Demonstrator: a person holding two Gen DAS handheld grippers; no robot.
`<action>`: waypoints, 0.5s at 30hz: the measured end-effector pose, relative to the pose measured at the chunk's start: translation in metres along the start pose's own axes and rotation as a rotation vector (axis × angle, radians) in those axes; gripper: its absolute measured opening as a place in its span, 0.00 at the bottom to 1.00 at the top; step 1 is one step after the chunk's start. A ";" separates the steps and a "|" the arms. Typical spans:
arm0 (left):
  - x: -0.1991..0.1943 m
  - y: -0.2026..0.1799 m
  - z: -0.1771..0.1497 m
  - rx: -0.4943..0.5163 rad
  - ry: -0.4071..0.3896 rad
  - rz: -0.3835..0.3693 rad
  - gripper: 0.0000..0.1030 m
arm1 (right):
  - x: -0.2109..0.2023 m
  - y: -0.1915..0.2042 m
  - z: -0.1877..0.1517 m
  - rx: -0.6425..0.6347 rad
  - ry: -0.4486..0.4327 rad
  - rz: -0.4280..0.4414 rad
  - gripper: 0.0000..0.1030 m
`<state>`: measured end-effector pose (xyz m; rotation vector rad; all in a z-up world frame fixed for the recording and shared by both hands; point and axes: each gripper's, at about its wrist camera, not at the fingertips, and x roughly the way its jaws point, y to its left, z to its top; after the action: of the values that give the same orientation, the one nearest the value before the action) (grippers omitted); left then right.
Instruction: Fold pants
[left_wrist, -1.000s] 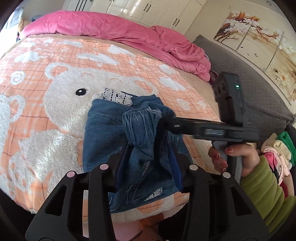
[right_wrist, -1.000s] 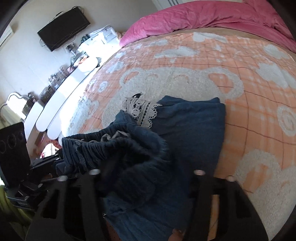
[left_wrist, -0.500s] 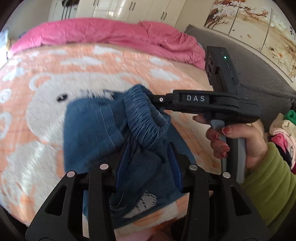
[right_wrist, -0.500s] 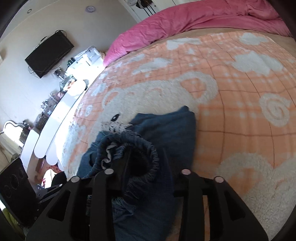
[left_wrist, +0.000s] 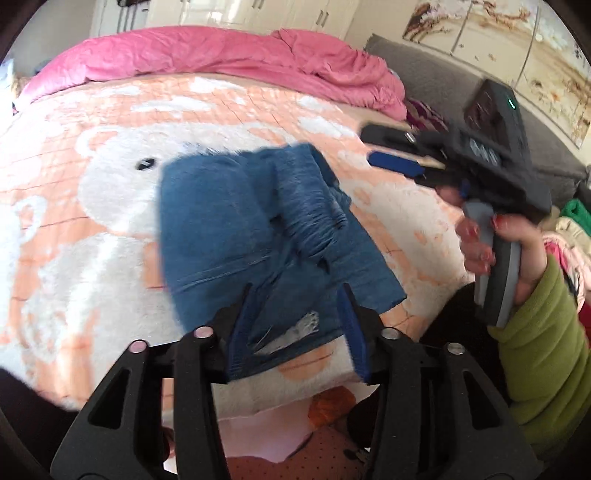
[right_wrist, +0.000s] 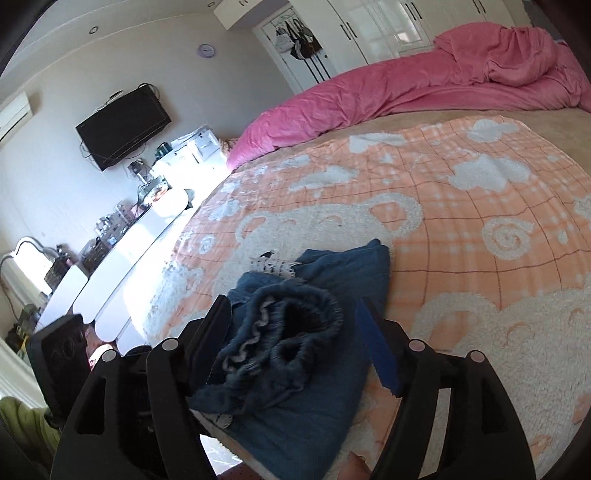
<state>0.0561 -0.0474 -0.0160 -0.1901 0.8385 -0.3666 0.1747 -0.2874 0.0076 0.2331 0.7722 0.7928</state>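
The denim pants (left_wrist: 258, 229) are lying in a folded bundle near the bed's edge, on the orange bear blanket (left_wrist: 92, 221), with the gathered waistband (right_wrist: 291, 325) bunching loosely on top. Both hand-held grippers are opening: the left hand-held gripper (left_wrist: 295, 325) is spreading around the lower hem, apparently pinching nothing, while the right hand-held gripper (right_wrist: 295, 332) is standing wide beside the waistband. Left unpressed, that springy waistband could be rolling back and undoing the fold, or a retreating finger could be snagging the cloth.

One pair of denim pants (left_wrist: 258, 225), two claws, one pink duvet (left_wrist: 221, 55), one orange bear blanket (left_wrist: 92, 192), one wall television (right_wrist: 123, 127).
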 end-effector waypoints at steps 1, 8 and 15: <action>-0.007 0.004 0.000 -0.009 -0.014 0.023 0.47 | -0.003 0.010 -0.003 -0.022 -0.002 0.009 0.67; -0.027 0.042 0.009 -0.132 -0.042 0.130 0.47 | 0.012 0.065 -0.024 -0.203 0.081 -0.051 0.67; -0.026 0.049 0.016 -0.144 -0.051 0.128 0.53 | 0.066 0.090 -0.052 -0.429 0.250 -0.259 0.38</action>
<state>0.0646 0.0080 -0.0026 -0.2770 0.8222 -0.1807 0.1182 -0.1826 -0.0230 -0.3508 0.8253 0.7281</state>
